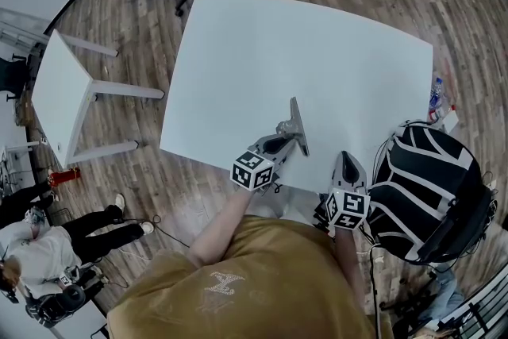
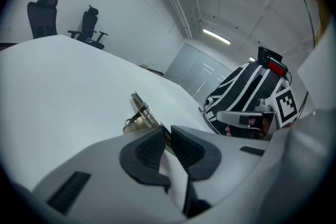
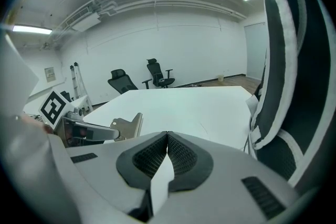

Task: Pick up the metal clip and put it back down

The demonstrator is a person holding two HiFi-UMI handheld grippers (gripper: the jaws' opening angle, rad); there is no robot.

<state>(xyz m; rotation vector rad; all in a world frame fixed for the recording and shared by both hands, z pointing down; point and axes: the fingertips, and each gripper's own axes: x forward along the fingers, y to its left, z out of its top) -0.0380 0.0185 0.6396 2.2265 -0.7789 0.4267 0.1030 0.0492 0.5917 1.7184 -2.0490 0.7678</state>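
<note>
One metal clip is pinched by its handle in your left gripper, close over the table near its front edge. Your right gripper is closed and empty at that edge. The put-down step appears to be in hand: seat the clip flat, then part the jaws.

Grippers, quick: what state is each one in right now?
Left gripper: closed, pinching the metal clip.
Right gripper: closed, jaws together, nothing between them.
</note>
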